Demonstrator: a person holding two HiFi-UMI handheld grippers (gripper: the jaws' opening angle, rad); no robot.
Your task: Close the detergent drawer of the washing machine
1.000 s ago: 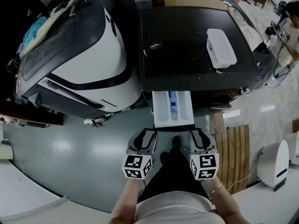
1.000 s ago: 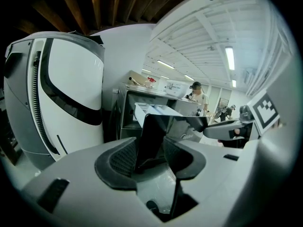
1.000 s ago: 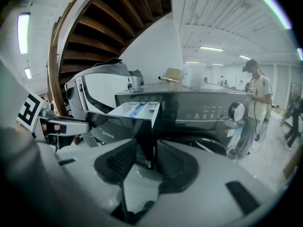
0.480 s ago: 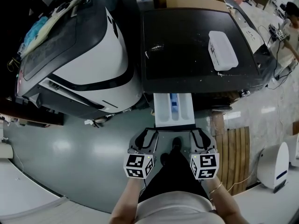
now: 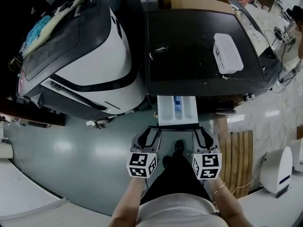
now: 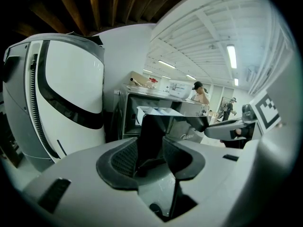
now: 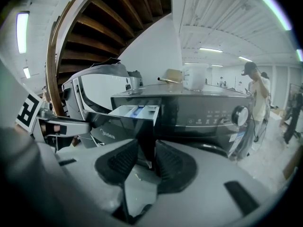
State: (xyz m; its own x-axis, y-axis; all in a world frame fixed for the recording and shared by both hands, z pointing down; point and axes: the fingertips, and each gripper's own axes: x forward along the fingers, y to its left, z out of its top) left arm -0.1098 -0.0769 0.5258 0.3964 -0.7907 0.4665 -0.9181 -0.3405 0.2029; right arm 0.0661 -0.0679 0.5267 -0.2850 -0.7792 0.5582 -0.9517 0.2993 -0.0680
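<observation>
Ribbed fingers (image 6: 122,161) of left gripper (image 5: 152,131) and right gripper (image 5: 200,131), just closing, clamp the glossy dark front of the white detergent drawer (image 5: 166,110).

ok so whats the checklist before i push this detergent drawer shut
1. Drawer open, needing the push: ok. The white detergent drawer with a dark front panel stands pulled out of the black front-loading washing machine.
2. Left gripper placed: ok. The panel's left end sits between its jaws, which have just been closing; no gap shows.
3. Right gripper placed: ok. Same on the panel's right end, jaws also just closing.
4. Grippers even for a straight push: ok, side by side in the head view.
5. Slot behind the drawer unblocked: cannot tell, hidden under the machine's top.
6. White rectangular plastic box on top: ok, lying flat, back from the drawer.
</observation>
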